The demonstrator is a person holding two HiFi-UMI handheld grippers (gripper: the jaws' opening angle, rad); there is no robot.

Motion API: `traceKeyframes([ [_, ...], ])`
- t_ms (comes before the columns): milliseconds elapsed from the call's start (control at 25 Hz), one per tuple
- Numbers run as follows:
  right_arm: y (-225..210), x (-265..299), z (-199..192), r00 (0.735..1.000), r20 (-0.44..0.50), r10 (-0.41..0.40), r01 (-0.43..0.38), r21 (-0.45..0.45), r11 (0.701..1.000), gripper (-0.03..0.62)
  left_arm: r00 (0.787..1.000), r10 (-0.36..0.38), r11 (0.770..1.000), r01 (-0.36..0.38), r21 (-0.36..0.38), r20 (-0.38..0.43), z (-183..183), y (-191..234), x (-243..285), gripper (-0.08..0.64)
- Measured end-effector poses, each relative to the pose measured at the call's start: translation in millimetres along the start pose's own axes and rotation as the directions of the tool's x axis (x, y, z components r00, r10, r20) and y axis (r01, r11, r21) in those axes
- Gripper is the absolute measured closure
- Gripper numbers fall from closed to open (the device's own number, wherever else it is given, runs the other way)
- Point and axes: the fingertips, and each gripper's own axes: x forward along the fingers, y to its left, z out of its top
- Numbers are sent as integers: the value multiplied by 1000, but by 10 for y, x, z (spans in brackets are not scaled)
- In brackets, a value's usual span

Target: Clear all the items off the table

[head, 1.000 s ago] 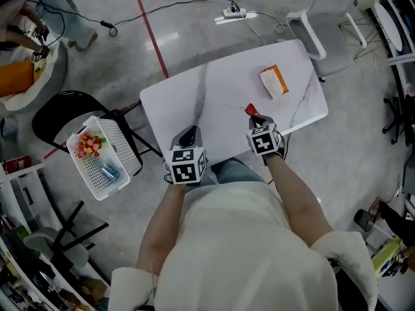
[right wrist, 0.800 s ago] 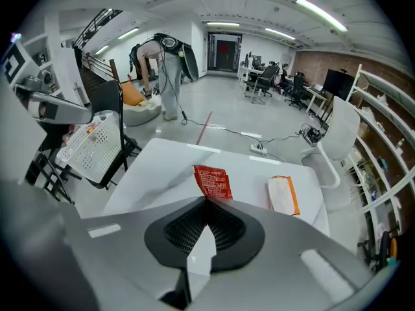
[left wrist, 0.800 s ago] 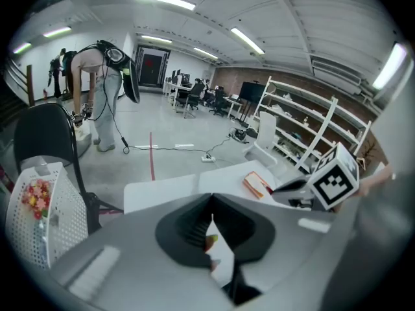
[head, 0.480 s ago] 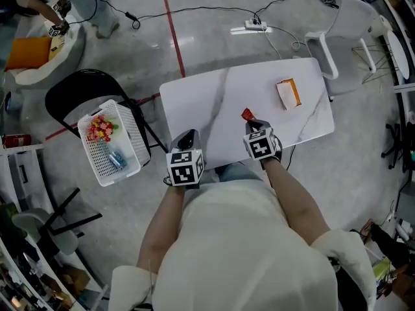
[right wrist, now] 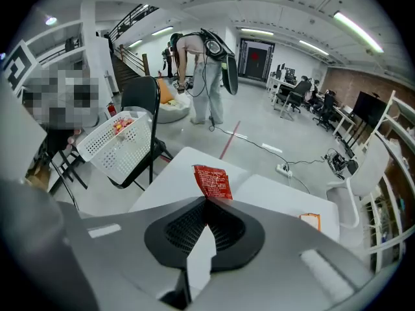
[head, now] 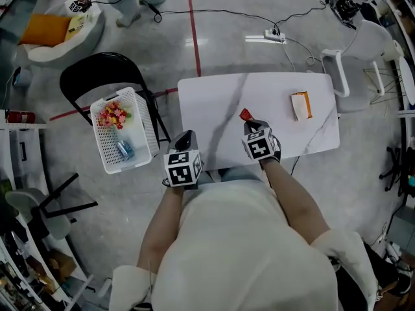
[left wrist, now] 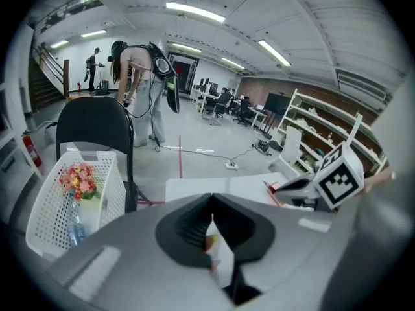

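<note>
We see a black metal folding chair (head: 97, 65), a white plastic chair (head: 366, 41) and a white power strip (head: 274, 35) on the grey floor.

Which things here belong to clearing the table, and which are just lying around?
Job: red packet, held in the right gripper; orange box on the table; white basket.
Lying about: black chair; power strip; white chair.
</note>
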Motion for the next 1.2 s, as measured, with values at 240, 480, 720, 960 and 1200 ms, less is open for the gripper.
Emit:
traceKeyframes([
  [240, 257, 17, 253, 999, 21, 36, -35, -53, 998, 586, 999, 33, 999, -33, -35, 12, -32, 248, -155, 552],
  [480, 539, 58, 489, 996, 43, 74, -70, -101, 992, 586, 997, 66, 996, -64, -70, 25, -63, 508, -289, 552],
  [720, 855, 112, 717, 991, 57, 118, -108, -155, 982, 586, 994, 101, 990, -97, -105, 36, -114, 775, -430, 552],
  [960, 1210, 164, 960, 984, 67, 164, -145, -223, 964, 586, 989, 141, 980, -133, -147, 46, -170, 1078, -580, 552],
  [1200, 1556, 213, 1140, 977, 65, 205, -179, -278, 944, 586, 983, 177, 968, -164, -191, 52, -240, 1345, -713, 552],
])
